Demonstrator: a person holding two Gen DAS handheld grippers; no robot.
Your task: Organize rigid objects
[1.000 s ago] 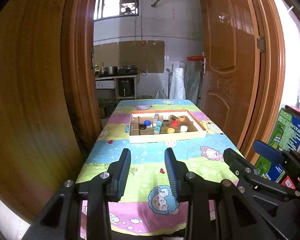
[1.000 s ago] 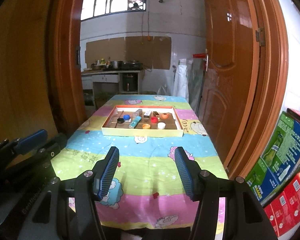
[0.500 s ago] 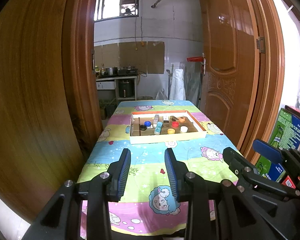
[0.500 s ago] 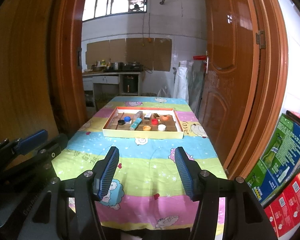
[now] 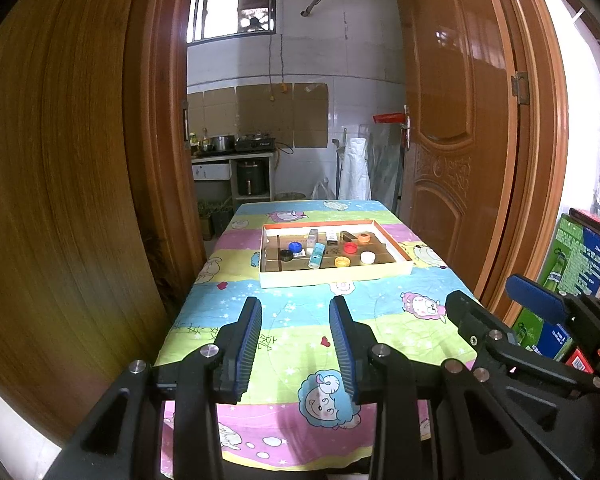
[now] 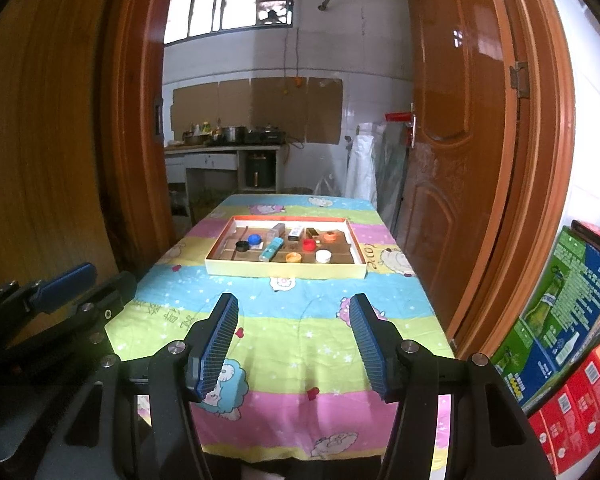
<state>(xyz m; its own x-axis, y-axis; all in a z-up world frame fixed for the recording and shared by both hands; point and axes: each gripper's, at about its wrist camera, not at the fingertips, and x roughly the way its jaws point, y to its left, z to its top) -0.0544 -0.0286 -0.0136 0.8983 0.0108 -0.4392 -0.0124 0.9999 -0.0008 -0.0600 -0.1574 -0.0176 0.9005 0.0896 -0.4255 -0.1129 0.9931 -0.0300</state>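
A shallow cardboard tray (image 5: 336, 278) (image 6: 286, 270) sits far down the table on a colourful cartoon tablecloth. It holds several bottle caps, among them blue (image 5: 295, 246), black (image 5: 286, 255), red (image 5: 350, 247) and white (image 5: 367, 257), a light blue tube (image 5: 316, 255) (image 6: 271, 249) and small boxes. My left gripper (image 5: 296, 304) is open and empty over the near end of the table. My right gripper (image 6: 294, 302) is open wider and empty, also at the near end. Each gripper shows at the edge of the other's view.
The table (image 6: 300, 344) stands in a doorway between a wooden wall on the left and an open wooden door (image 5: 460, 140) on the right. Green and red cartons (image 6: 568, 320) are stacked at the right. A kitchen counter (image 5: 232, 156) lies beyond.
Both views have pulled back and risen very slightly. The grippers stay open and nothing on the table has moved.
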